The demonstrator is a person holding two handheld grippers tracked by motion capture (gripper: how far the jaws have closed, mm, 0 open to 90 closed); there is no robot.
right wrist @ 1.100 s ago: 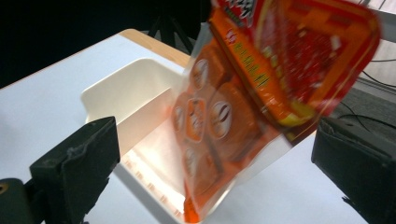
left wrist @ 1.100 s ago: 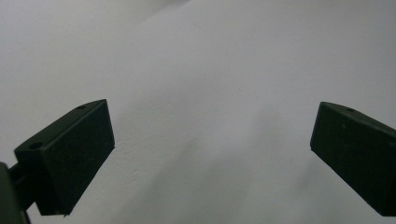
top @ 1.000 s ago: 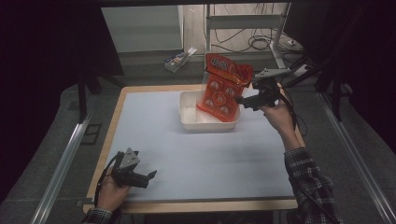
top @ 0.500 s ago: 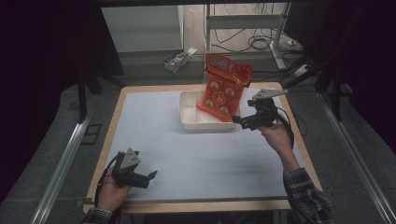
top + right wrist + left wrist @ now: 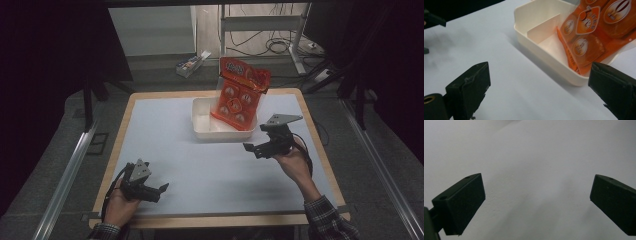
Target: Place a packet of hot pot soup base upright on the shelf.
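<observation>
One glossy orange plastic snack bag point(image 5: 239, 95) leans in the white divided plastic tray point(image 5: 204, 129) at twelve o'clock: light, crinkly, slippery; pinch its top seam. Both the right gripper point(image 5: 254, 148) and the left gripper point(image 5: 162, 188) are released.

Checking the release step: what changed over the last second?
The right gripper let go of the orange snack bag and drew back toward the person, away from the white tray; its jaws now stand open over the table. The bag stayed standing in the tray, leaning on its far rim. The left gripper stayed open at the near left.
</observation>
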